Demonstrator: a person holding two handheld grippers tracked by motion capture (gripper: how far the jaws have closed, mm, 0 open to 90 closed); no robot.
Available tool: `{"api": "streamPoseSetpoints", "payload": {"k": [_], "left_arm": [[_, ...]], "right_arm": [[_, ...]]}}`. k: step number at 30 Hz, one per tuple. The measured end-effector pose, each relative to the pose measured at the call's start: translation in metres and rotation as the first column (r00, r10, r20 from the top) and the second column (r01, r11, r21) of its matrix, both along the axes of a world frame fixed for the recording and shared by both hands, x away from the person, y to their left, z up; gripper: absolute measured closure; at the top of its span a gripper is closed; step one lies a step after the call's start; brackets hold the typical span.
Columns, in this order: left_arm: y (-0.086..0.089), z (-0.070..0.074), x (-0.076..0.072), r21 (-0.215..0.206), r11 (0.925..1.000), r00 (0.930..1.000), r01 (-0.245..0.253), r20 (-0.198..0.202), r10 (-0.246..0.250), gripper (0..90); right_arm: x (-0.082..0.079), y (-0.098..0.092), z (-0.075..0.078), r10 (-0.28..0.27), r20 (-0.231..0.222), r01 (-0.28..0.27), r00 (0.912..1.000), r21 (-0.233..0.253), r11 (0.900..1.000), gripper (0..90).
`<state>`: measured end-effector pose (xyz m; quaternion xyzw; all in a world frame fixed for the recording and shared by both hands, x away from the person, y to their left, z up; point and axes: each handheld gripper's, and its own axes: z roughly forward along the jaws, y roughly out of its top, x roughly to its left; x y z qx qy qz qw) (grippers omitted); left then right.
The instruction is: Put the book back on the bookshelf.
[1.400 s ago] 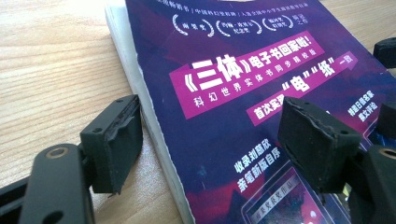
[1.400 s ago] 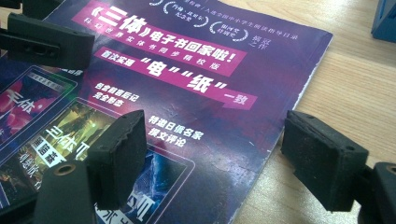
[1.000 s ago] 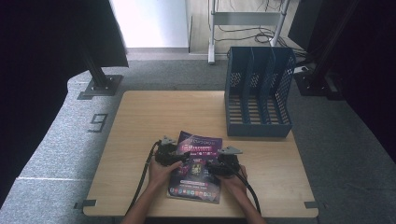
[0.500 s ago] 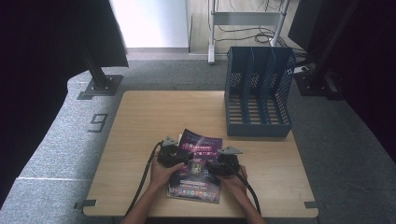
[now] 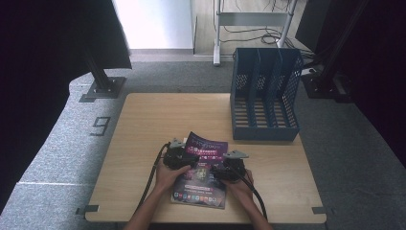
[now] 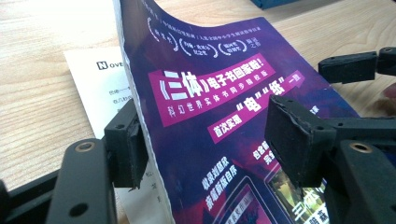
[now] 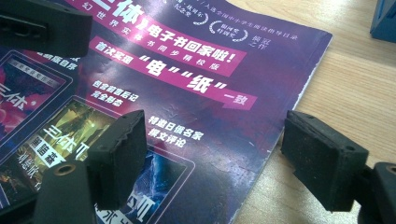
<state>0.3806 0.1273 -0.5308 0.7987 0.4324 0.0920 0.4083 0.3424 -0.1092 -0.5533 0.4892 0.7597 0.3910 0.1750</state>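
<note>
Wooden table (image 5: 143,124): since a second ago my left gripper (image 6: 205,135) has lifted the magazine (image 5: 203,167) edge between gaping jaws; right gripper (image 7: 219,154) open.

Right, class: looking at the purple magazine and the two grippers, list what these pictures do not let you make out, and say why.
- Magazine, high view: cover print too small to read; the hands and both grippers hide its middle.
- White sheet, left gripper view: the lifted magazine cover hides most of its print.
- Left gripper: whether its fingers pinch the cover's edge; the cover hides the contact.
- File rack, right gripper view: cut off at the top right corner.
</note>
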Motion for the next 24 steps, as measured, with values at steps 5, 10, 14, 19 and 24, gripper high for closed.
{"api": "streamPoseSetpoints", "payload": {"k": [5,10,14,19,24], "left_arm": [[-0.0013,-0.0032,0.0029,0.023,0.9997,0.9998,-0.013,-0.014,0.013,33.8],[-0.0030,-0.0048,0.0065,0.010,0.9998,0.9997,-0.019,-0.016,0.019,36.1],[-0.0019,-0.0040,0.0078,0.008,0.9994,0.9993,-0.034,-0.014,0.034,44.0],[-0.0033,-0.0049,0.0077,0.038,0.9985,0.9992,-0.040,-0.005,0.040,48.1],[-0.0044,-0.0058,0.0070,0.064,0.9971,0.9992,-0.041,0.007,0.040,52.3]], "right_arm": [[0.0000,0.0000,0.0000,0.000,0.000,0.000,1.0000,0.000,1.000,21.8],[0.0000,0.0000,0.0000,0.000,0.000,0.000,1.0000,0.000,1.000,21.7],[0.0000,0.0000,0.0000,0.000,0.000,0.000,1.0000,0.000,1.000,21.8],[0.0000,0.0000,0.0000,0.000,0.000,0.000,1.0000,0.000,1.000,21.8],[-0.0001,0.0000,0.0000,0.000,0.000,0.000,1.0000,0.000,1.000,21.8]]}}
